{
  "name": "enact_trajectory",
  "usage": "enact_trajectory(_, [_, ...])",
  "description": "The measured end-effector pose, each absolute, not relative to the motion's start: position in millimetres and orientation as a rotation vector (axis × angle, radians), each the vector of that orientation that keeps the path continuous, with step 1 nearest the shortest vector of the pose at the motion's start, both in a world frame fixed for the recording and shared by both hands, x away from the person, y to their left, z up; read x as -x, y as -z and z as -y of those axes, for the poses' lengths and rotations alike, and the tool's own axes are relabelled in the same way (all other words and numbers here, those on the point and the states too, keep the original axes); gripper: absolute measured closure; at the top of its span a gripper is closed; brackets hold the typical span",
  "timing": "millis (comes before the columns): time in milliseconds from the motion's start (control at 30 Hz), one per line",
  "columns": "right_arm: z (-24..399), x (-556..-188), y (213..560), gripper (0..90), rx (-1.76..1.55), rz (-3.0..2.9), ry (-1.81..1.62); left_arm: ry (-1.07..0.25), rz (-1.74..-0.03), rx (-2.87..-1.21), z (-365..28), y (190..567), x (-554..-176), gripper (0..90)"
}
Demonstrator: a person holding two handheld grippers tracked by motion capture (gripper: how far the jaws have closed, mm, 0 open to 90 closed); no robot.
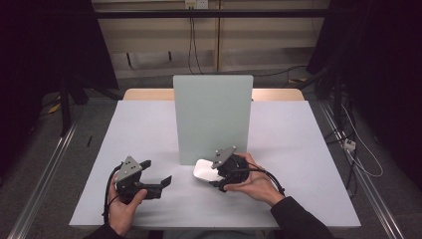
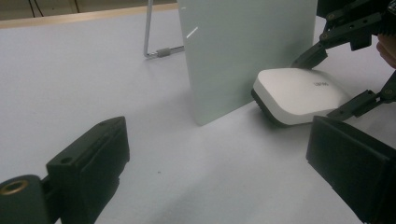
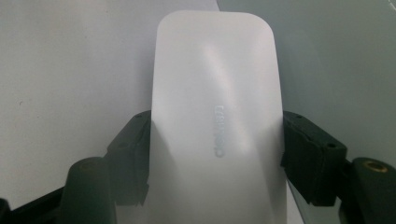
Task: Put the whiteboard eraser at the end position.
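Table point(image 1: 298, 149): panel point(image 1: 213, 117) beside R-held device point(image 1: 206, 171)

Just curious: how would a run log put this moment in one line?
right claw: shut on white box | left claw: open, empty | box beside upright panel

A: How was the light in the high view?

B: Dim overall. The white tabletop point(image 1: 149, 134) was the brightest area, lit evenly from above, while the room's sides sank into near black. Shadows under the left gripper point(image 1: 158, 175) were faint and soft.

A: Any glare?

B: A small bright streak sat on the pale green upright panel point(image 2: 243, 51) in the left gripper view. In the right gripper view a broad soft sheen ran across the white device point(image 3: 215, 116), washing out its raised lettering.

A: Focus?

B: That close device looked soft and hazy, its far edge blurred. The left gripper view's near black jaws were slightly blurred too, and every picture was grainy.
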State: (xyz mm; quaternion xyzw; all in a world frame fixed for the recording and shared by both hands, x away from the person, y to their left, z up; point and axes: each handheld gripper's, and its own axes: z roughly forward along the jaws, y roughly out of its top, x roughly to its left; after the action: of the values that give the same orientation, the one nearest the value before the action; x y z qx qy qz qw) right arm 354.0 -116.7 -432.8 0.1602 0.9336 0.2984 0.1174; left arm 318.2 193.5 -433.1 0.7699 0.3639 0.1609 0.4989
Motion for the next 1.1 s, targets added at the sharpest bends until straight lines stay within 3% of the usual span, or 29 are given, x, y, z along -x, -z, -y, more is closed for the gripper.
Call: enact_trajectory(1100, [120.4,-354.7,442.4,29.3,-0.518,-2.745,-0.905,-0.405,-0.916,-1.856,-194.2,433.8,-315.8,6.0])
